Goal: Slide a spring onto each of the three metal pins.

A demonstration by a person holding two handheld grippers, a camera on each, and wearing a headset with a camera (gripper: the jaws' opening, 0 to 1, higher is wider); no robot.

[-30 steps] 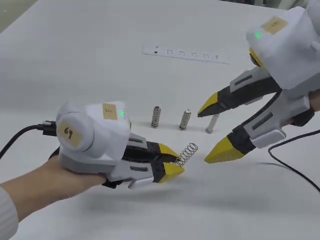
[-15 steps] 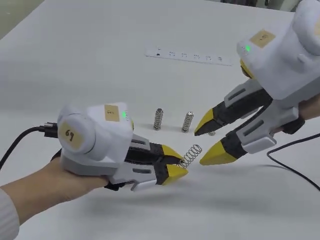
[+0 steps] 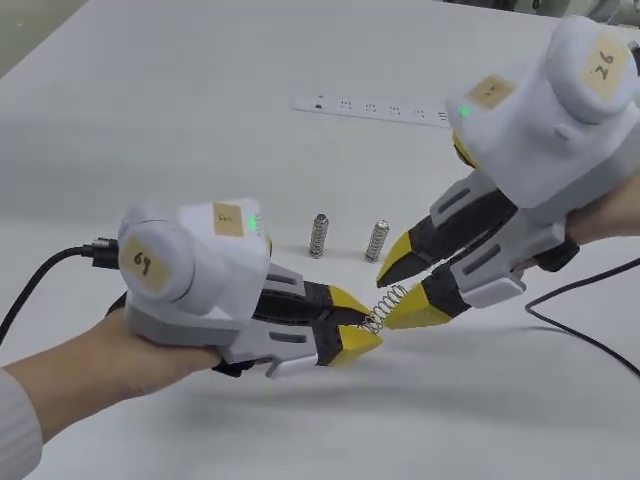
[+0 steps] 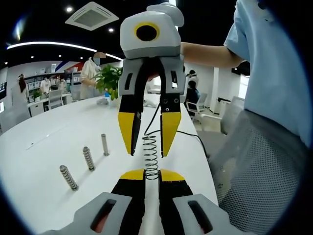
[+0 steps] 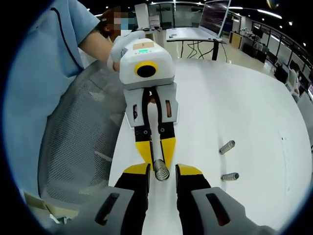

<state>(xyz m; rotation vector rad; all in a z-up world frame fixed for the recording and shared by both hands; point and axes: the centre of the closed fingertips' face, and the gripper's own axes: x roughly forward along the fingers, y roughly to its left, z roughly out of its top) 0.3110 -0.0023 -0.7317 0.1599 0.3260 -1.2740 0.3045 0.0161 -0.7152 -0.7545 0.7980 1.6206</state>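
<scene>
Clamping one end of a loose coiled steel spring (image 3: 384,307) in its yellow-tipped jaws, the white left gripper (image 3: 362,330) holds it out rightwards. Behind it, a spring-wrapped metal pin (image 3: 319,235) and its twin (image 3: 377,240) stand upright on the white tabletop (image 3: 200,120), a bare metal pin (image 4: 104,144) next in line. The white right gripper (image 3: 392,298) has its jaws apart, straddling the spring's free end.
</scene>
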